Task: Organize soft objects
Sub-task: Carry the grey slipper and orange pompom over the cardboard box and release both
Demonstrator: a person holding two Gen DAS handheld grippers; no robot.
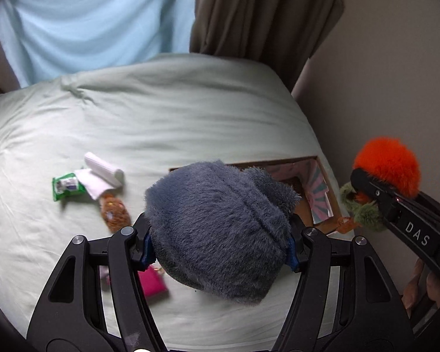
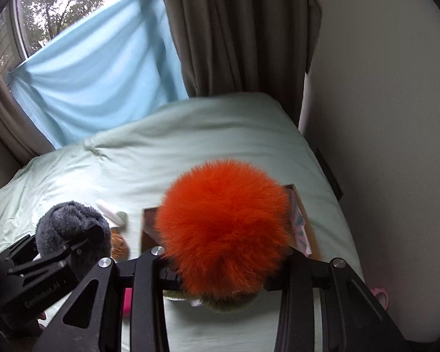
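Note:
My left gripper (image 1: pixel 220 252) is shut on a grey-blue plush toy (image 1: pixel 220 228) and holds it above the bed, just left of an open cardboard box (image 1: pixel 322 182). The grey plush also shows in the right wrist view (image 2: pixel 70 226). My right gripper (image 2: pixel 223 278) is shut on an orange and green fluffy plush toy (image 2: pixel 223 231), held over the box (image 2: pixel 303 223). That toy shows at the right of the left wrist view (image 1: pixel 387 167). A small brown plush (image 1: pixel 114 211) lies on the bed.
A pale green duvet (image 1: pixel 161 117) covers the bed. On it lie a white roll (image 1: pixel 102 167), a green packet (image 1: pixel 66 186) and a pink item (image 1: pixel 154 284). Brown curtains (image 1: pixel 264 14) and a blue cloth (image 1: pixel 88 23) hang behind. A wall (image 1: pixel 381 73) stands on the right.

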